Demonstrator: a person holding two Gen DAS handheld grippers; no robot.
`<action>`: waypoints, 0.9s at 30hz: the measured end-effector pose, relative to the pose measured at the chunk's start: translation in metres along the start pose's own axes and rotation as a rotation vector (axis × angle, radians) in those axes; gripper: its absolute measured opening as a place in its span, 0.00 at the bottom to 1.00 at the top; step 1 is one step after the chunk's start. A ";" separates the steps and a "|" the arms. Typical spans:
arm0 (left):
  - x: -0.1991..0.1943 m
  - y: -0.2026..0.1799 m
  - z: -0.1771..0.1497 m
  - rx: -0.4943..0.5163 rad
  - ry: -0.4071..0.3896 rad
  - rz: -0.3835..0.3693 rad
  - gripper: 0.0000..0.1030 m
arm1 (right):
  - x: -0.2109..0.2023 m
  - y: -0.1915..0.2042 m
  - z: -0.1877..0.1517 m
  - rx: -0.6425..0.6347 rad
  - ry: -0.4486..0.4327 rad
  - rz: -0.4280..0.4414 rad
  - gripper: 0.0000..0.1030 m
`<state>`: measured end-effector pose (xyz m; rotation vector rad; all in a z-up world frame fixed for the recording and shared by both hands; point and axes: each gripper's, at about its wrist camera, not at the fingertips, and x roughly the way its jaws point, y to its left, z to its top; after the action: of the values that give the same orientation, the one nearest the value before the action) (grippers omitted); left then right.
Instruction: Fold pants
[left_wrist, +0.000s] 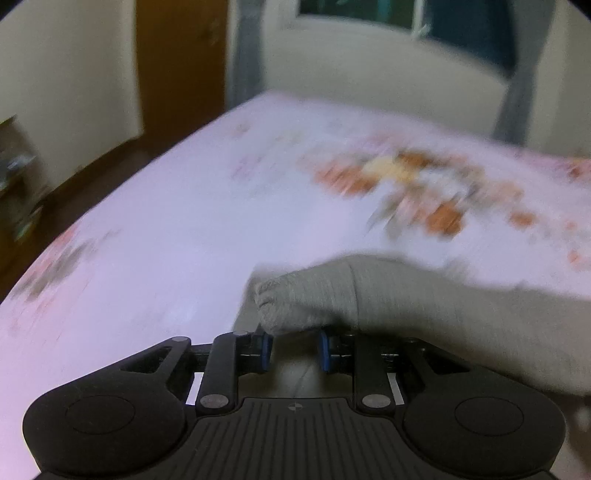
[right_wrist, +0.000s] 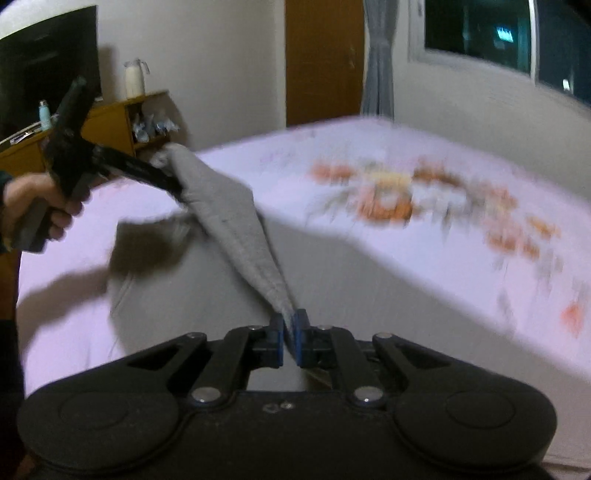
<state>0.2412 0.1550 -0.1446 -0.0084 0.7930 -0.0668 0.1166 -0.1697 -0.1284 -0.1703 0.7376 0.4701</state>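
No legible txt or labels anywhere.

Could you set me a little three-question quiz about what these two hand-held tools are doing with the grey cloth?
1. True or false: the grey knitted pants hang stretched in the air between the two tools.
2. Which surface lies beneath them? A) a wooden floor B) the white bed sheet with an orange flower print C) a glass table
3. Fill in: the right gripper has its blue-padded fingers ____ on the cloth.

Key
1. True. The left gripper holds one end, seen also from the right wrist view, and the right holds the other.
2. B
3. shut
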 end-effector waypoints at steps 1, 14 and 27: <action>-0.001 0.002 -0.007 -0.005 0.026 0.028 0.23 | 0.005 0.005 -0.007 0.018 0.017 -0.017 0.23; -0.064 0.010 -0.048 -0.176 0.105 -0.079 0.79 | -0.016 -0.019 -0.041 0.415 0.064 -0.029 0.49; -0.007 0.000 -0.086 -0.586 0.262 -0.330 0.45 | -0.020 -0.018 -0.053 0.543 0.083 -0.009 0.40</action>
<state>0.1757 0.1571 -0.2000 -0.6976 1.0448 -0.1478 0.0798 -0.2088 -0.1541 0.3162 0.9198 0.2417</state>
